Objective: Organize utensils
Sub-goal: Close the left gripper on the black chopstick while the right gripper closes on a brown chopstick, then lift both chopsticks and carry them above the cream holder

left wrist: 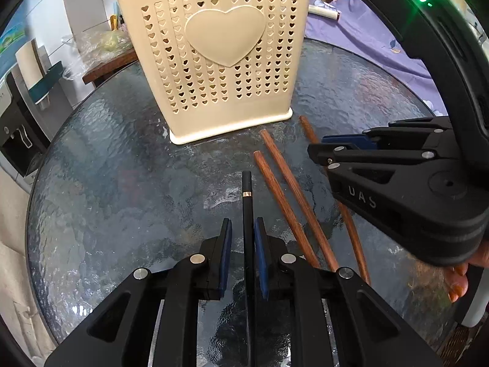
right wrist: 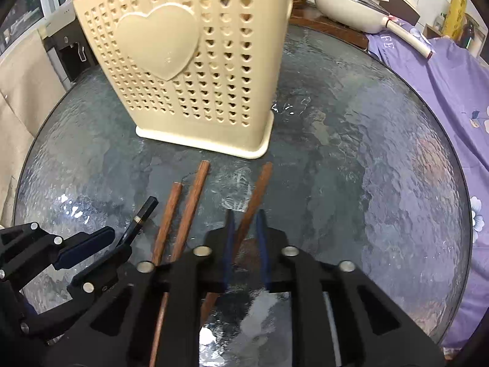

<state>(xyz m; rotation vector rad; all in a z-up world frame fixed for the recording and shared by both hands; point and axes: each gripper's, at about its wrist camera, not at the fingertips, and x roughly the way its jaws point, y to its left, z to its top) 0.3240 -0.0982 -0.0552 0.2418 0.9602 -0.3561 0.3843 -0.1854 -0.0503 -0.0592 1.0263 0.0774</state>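
Chopsticks lie by the cream basket (left wrist: 214, 61); the left gripper (left wrist: 243, 229) straddles the black chopstick (left wrist: 247, 189) unclamped; the right gripper (right wrist: 246, 223) brackets a brown chopstick (right wrist: 256, 189), jaws apart.

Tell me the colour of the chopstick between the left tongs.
Black with a thin gold band, clearest in the left wrist view.

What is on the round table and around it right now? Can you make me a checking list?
Surface: round glass table, bumpy texture, with smudges.
Job's things: cream basket with heart holes stands upright; three brown chopsticks and one black chopstick lie in front of it.
Clutter: nothing seen on the glass.
Grippers: left hand-held gripper open, fingers either side of the black chopstick; right hand-held gripper open, around one brown chopstick.
Cables: nothing seen.
Surroundings: purple cloth, white pan on a wooden table behind, water dispenser at left.
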